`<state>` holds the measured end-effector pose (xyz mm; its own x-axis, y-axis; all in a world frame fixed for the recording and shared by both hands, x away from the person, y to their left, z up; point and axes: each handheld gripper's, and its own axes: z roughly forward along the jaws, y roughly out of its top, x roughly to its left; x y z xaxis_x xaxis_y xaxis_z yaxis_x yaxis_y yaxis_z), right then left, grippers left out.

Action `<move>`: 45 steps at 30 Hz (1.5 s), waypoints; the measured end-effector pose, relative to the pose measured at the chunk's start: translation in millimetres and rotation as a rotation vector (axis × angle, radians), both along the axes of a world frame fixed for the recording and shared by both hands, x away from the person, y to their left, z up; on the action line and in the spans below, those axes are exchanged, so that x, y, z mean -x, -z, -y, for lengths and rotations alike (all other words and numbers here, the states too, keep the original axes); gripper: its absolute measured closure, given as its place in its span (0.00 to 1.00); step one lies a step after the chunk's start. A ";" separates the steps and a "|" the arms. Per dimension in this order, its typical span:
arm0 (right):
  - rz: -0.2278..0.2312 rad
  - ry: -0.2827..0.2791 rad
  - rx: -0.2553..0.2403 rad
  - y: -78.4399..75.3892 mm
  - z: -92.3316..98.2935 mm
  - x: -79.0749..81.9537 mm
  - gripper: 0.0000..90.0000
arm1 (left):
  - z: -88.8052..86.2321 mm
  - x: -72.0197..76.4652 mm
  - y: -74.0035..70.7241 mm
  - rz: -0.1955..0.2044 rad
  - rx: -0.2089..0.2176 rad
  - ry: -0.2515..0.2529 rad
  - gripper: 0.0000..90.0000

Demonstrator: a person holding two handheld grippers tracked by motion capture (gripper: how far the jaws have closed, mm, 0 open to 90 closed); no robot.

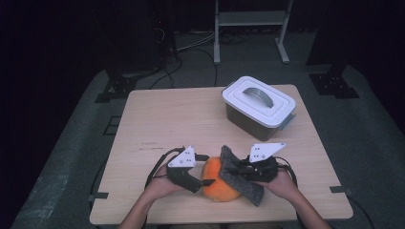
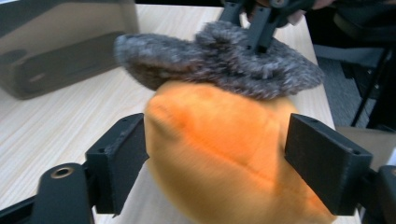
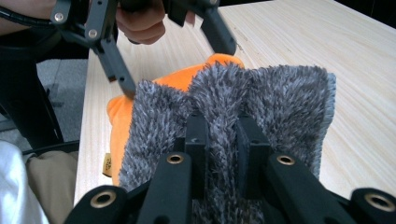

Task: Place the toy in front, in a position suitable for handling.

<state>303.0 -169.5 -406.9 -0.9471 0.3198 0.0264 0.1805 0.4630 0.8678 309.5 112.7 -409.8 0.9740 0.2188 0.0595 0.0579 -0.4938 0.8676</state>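
The round orange plush toy (image 1: 218,183) lies on the light wooden bench (image 1: 181,119) near its front edge, about midway along it. A grey fuzzy fabric piece (image 1: 241,174) is draped over the toy's right side and runs down to the bench toward the front right.

The right gripper (image 3: 219,135) is closed on a pinched fold of the grey fabric; its fingers (image 3: 196,140) are seen pressed into the pile on both sides. The left gripper (image 2: 215,158) straddles the orange toy with its fingers (image 2: 119,161) standing wide; the left one touches the plush, while a small gap appears at the right one, so the toy is judged bracketed rather than clamped.

For the step in hand, the toy is best steadied firmly by the left gripper before the fabric is drawn by the right. The pull is best kept slow and along the toy's surface, so that the plush is not rolled off the front edge.

A white-lidded rectangular plastic storage box (image 1: 258,107) with a grey handle stands near the back right corner, well apart from the grippers. Its lid is on. Its contents cannot be told.
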 end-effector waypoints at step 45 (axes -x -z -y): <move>-0.017 0.082 0.009 10.4 28.6 4.7 0.84 | -4.1 -4.9 -2.3 -0.062 0.037 0.035 0.48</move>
<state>298.3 -198.1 -417.2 -0.9172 0.3965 0.0393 0.2329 0.4536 0.8603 314.4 116.8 -407.5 0.9826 0.1857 -0.0083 0.0951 -0.4638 0.8808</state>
